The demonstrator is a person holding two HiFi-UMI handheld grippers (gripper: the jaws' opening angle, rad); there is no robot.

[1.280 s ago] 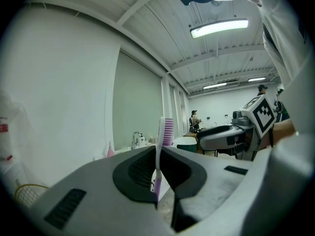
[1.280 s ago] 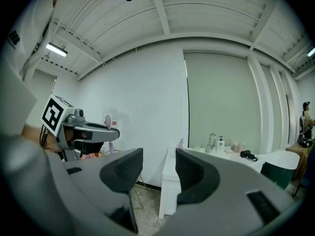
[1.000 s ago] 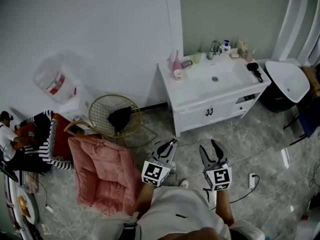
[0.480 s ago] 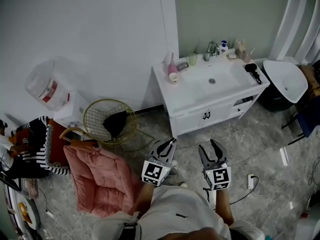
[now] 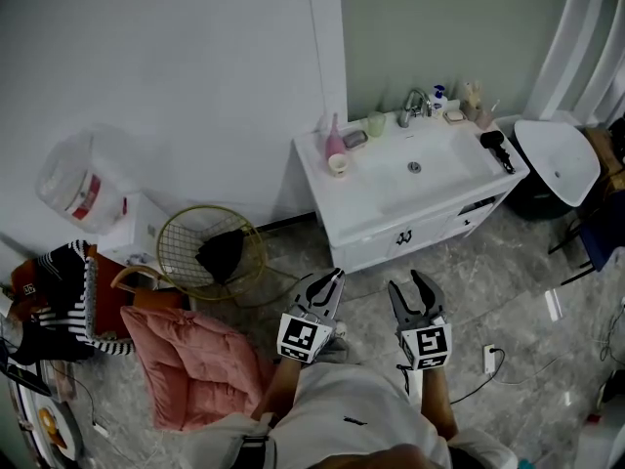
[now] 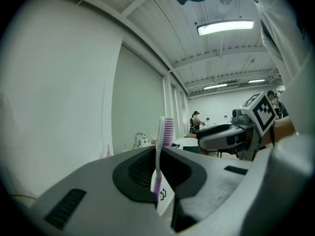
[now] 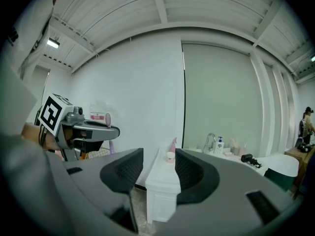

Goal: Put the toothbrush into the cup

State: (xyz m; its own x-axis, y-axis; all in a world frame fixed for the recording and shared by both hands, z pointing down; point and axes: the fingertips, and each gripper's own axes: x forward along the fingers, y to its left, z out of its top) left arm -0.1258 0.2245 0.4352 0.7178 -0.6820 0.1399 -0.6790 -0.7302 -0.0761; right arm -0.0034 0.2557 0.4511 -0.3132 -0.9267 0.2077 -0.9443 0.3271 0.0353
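My left gripper point(image 5: 330, 283) is shut on a white toothbrush point(image 6: 161, 132) that stands upright between its pads, purple bristles on top. My right gripper point(image 5: 409, 283) is held beside it, open and holding nothing. Both hang over the floor in front of a white sink vanity point(image 5: 391, 208), well short of it. On the vanity's left end stands a small cream cup point(image 5: 338, 164) next to a pink bottle point(image 5: 333, 137). A green cup point(image 5: 376, 123) stands further back near the faucet point(image 5: 415, 101). In the right gripper view the cream cup point(image 7: 170, 156) shows between the jaws.
A gold wire basket point(image 5: 210, 247) and a pink cushion point(image 5: 200, 364) lie on the floor to the left. A water jug point(image 5: 73, 184) leans by the wall. A black hair dryer point(image 5: 495, 147) lies on the vanity's right end, beside a white basin point(image 5: 557, 159). A power strip point(image 5: 490, 357) lies on the floor at right.
The person has walked forward, so both grippers are closer to the vanity. The basket, cushion and jug have slid left and down in view. Jaws are unchanged.
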